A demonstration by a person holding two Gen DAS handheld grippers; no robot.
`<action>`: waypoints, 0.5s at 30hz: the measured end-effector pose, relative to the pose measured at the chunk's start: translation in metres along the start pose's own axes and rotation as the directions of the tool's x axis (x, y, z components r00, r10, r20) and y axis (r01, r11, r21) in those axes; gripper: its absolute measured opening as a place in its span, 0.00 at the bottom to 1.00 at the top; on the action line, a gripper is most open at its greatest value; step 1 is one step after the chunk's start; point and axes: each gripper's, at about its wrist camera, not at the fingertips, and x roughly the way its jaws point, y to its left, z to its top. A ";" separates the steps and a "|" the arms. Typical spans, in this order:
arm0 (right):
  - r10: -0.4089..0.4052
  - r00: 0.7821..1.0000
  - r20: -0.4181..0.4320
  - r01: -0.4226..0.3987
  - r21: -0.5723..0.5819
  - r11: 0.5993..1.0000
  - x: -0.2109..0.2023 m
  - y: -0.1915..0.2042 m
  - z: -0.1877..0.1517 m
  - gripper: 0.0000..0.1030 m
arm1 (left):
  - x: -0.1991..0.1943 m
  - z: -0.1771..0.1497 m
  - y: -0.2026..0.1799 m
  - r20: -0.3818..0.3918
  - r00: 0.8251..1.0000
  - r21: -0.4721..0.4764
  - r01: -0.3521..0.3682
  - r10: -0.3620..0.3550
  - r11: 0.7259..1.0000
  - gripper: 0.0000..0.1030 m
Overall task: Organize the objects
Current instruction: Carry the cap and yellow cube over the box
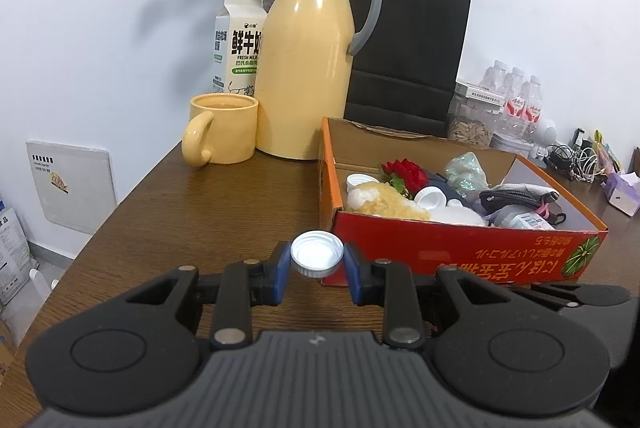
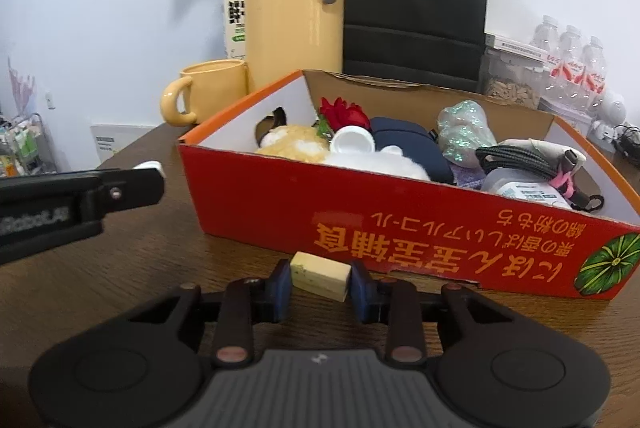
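Left gripper (image 1: 317,260): my pads clamp a white bottle cap (image 1: 317,254).
Right gripper (image 2: 320,282): my pads grip a yellow block (image 2: 321,275) beside the red box (image 2: 280,196).

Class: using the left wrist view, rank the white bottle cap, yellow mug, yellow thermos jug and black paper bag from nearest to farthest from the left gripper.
1. white bottle cap, between the jaws of the left gripper
2. yellow mug, ahead left
3. yellow thermos jug, behind the mug
4. black paper bag, rear right

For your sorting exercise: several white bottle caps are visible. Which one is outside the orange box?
The white cap clamped in the left gripper, open side up, above the table. The other caps lie inside the orange box among the clutter.
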 end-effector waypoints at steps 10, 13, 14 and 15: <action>0.036 0.986 0.161 -0.035 -0.010 0.999 -0.038 -0.008 0.001 0.29 | -0.001 0.000 0.001 0.024 1.000 -0.007 -0.003 0.004 1.000 0.29; 0.036 0.978 0.206 -0.037 -0.002 0.999 -0.047 -0.017 0.006 0.29 | -0.005 0.003 0.000 0.057 0.998 -0.012 0.000 0.000 1.000 0.29; 0.033 0.976 0.217 -0.033 -0.003 0.999 -0.049 -0.020 0.008 0.29 | -0.006 0.004 -0.002 0.064 0.998 -0.012 0.003 -0.002 1.000 0.29; 0.031 0.973 0.227 -0.031 -0.003 1.000 -0.050 -0.023 0.011 0.29 | -0.007 0.006 -0.004 0.073 0.997 -0.009 0.004 -0.003 1.000 0.29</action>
